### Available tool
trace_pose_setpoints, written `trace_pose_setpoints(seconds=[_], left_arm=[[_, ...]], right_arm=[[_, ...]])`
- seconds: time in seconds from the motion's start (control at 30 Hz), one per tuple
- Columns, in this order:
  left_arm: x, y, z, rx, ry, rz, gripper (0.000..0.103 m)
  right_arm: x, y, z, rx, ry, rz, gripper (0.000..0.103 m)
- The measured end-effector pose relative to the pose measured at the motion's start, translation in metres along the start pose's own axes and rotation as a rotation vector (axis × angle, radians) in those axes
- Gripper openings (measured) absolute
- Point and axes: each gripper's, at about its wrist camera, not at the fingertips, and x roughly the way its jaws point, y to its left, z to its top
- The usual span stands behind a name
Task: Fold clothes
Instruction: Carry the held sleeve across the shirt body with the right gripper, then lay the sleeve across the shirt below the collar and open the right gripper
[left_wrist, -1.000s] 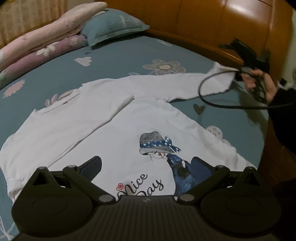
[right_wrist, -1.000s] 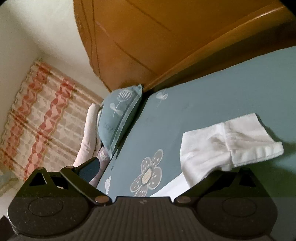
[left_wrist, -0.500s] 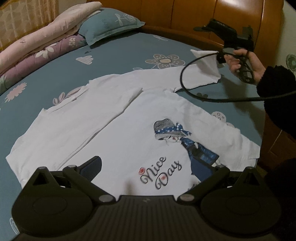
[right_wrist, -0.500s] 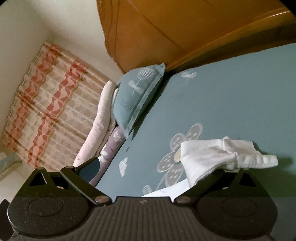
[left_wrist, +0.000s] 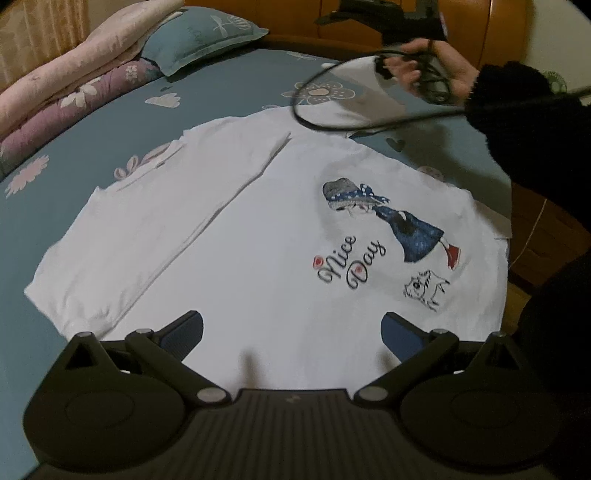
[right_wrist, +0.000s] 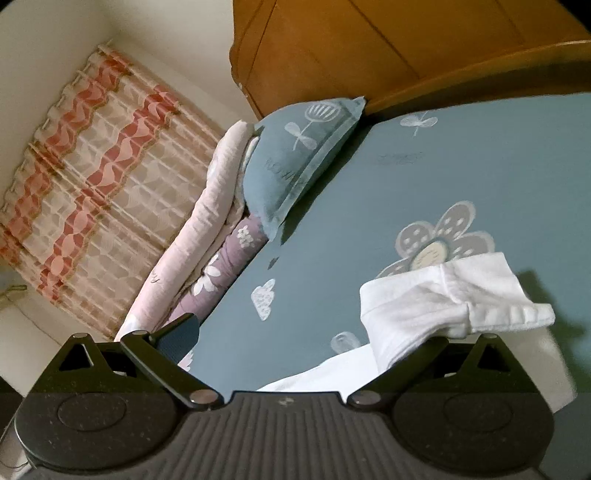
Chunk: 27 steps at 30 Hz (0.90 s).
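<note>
A white long-sleeved shirt (left_wrist: 258, 236) with a girl print and "Nice Day" lies flat on the blue bed. Its left sleeve is folded over the body. My left gripper (left_wrist: 291, 332) is open and empty, hovering over the shirt's near hem. The right gripper (left_wrist: 384, 26) shows in the left wrist view at the far right, held in a hand, lifting the other sleeve off the bed. In the right wrist view the white sleeve cuff (right_wrist: 454, 306) drapes over the right finger, while the left finger (right_wrist: 177, 336) stands wide apart.
A teal pillow (left_wrist: 199, 37) and rolled pink and purple quilts (left_wrist: 62, 92) lie at the bed's far left. A wooden headboard (right_wrist: 406, 48) runs behind. A black cable (left_wrist: 332, 122) hangs over the shirt. The bed's right edge (left_wrist: 517, 206) drops off.
The right gripper has lifted the sleeve and carried it up and inward over the shirt. My left gripper has drawn back, showing more of the print.
</note>
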Motion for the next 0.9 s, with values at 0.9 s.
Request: trace_pose_setpoints(seconds=[0.9], left_arm=[[-0.034,0.016,-0.07,-0.082,0.02,0.0,0.102]], right_arm=[[0.059,0.141,-0.087,-0.078,0.124,0.154,0.102]])
